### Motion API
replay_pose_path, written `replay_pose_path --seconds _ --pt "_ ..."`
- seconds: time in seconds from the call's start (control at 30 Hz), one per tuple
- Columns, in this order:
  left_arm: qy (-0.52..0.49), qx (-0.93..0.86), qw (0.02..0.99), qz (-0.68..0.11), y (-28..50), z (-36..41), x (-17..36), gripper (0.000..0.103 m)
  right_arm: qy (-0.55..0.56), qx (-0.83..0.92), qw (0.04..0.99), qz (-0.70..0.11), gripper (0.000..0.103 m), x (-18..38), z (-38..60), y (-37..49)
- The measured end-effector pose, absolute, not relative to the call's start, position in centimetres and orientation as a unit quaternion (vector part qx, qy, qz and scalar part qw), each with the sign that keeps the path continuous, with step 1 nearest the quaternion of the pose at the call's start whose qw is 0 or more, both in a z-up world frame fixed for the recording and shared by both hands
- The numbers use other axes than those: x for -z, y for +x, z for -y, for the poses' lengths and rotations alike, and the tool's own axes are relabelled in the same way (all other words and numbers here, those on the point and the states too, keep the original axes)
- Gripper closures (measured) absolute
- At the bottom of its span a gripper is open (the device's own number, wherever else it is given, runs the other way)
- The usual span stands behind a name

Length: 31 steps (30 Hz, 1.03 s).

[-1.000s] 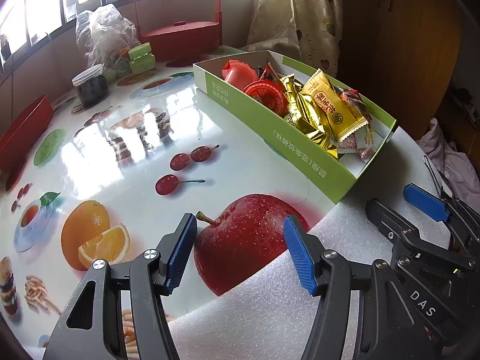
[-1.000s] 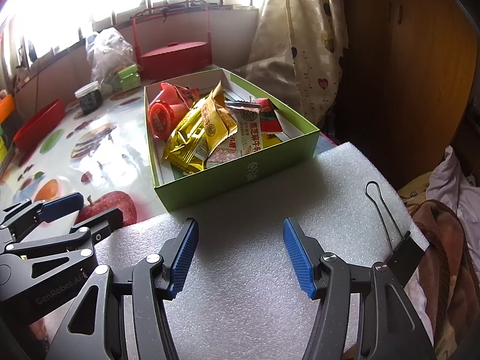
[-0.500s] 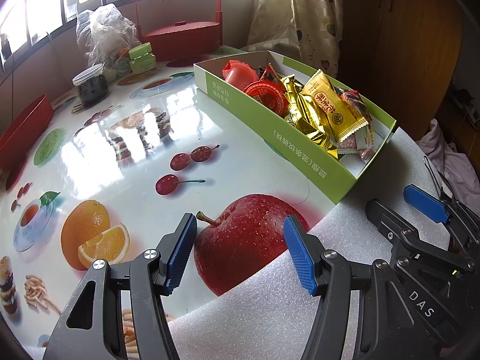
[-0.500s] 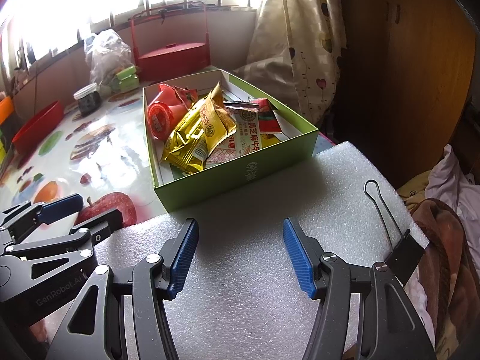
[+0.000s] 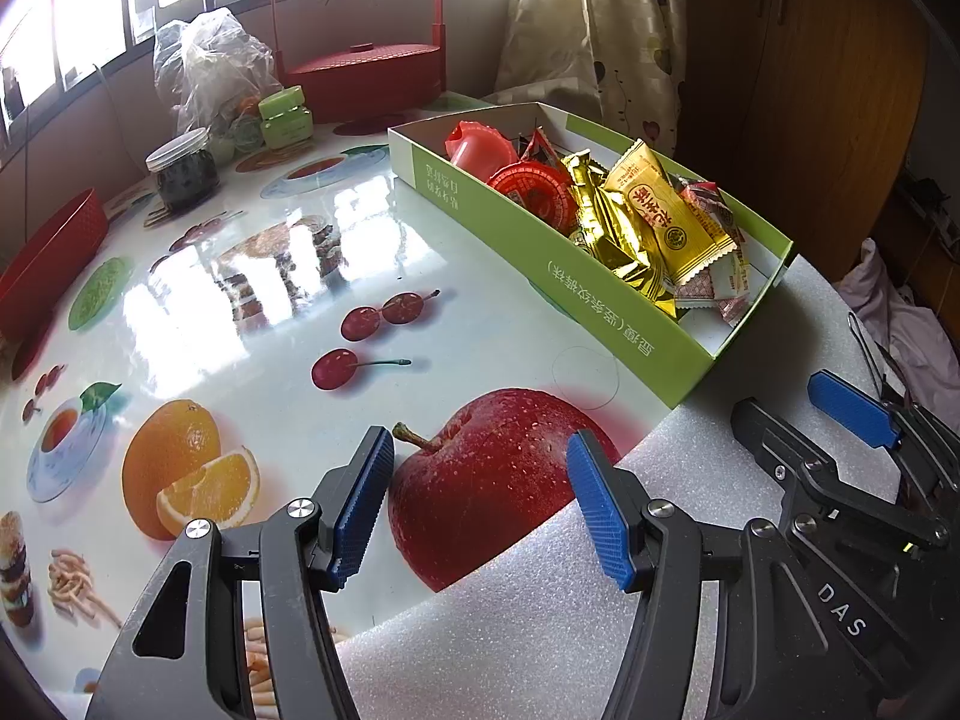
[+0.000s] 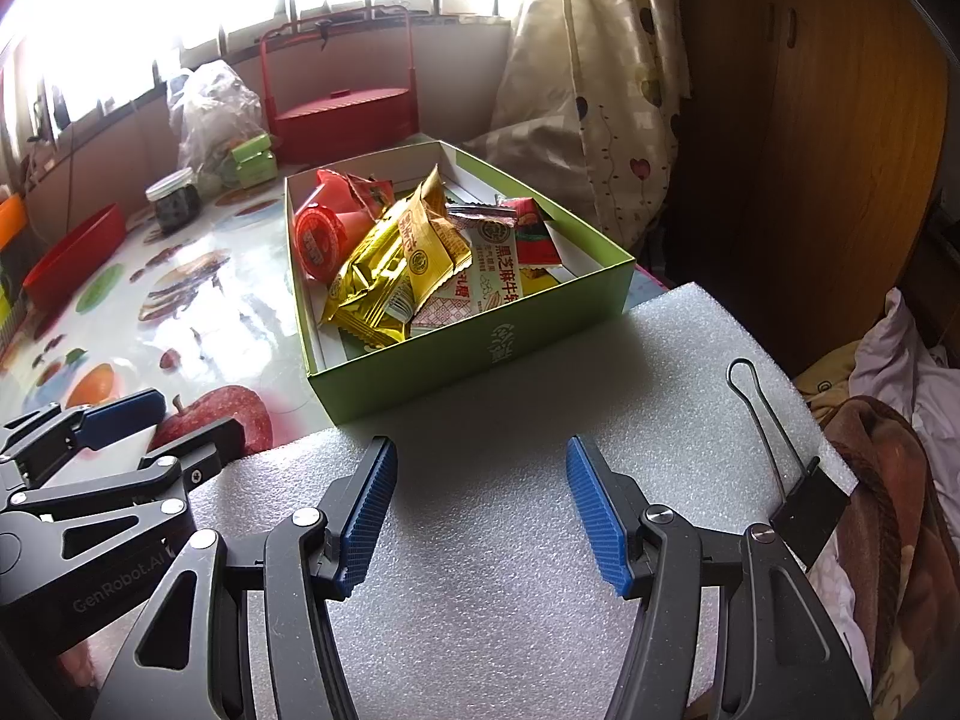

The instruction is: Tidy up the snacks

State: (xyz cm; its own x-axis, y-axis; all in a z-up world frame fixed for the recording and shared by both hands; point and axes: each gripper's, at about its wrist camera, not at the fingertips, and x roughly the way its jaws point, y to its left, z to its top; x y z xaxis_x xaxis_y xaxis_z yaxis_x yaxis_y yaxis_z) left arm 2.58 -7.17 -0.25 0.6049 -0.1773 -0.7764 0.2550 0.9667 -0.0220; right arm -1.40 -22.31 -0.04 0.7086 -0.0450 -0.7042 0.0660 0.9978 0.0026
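A green cardboard box [image 6: 558, 312] stands on the fruit-print table, its near end just past a white foam sheet [image 6: 516, 516]. It holds gold wrappers [image 6: 384, 276], a yellow packet [image 5: 666, 222], red jelly cups [image 6: 318, 237] and small sachets [image 6: 498, 276]. My right gripper [image 6: 480, 504] hangs open over the foam, nothing between its blue pads. To its left, my left gripper [image 5: 480, 504] is open above the printed apple [image 5: 492, 492] and the foam's edge, also empty. Each gripper shows in the other's view: the right gripper [image 5: 840, 420] and the left gripper [image 6: 138, 420].
A black binder clip [image 6: 804, 504] grips the foam's right edge. At the table's far side stand a red handled basket [image 5: 366, 78], a plastic bag [image 5: 204, 72], a green jar [image 5: 285, 120], a dark jar [image 5: 183, 171] and a red tray [image 5: 48, 258]. Curtain and wooden cabinet behind; clothes at right.
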Motion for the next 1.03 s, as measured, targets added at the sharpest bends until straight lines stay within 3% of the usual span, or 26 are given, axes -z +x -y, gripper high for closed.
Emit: replay_pose_path --seconds 1.03 --pt "0.046 0.12 0.895 -0.427 2.55 7.2 0.29 0.042 0.014 0.032 0.925 -0.379 0.044 0.02 22.56 -1.42"
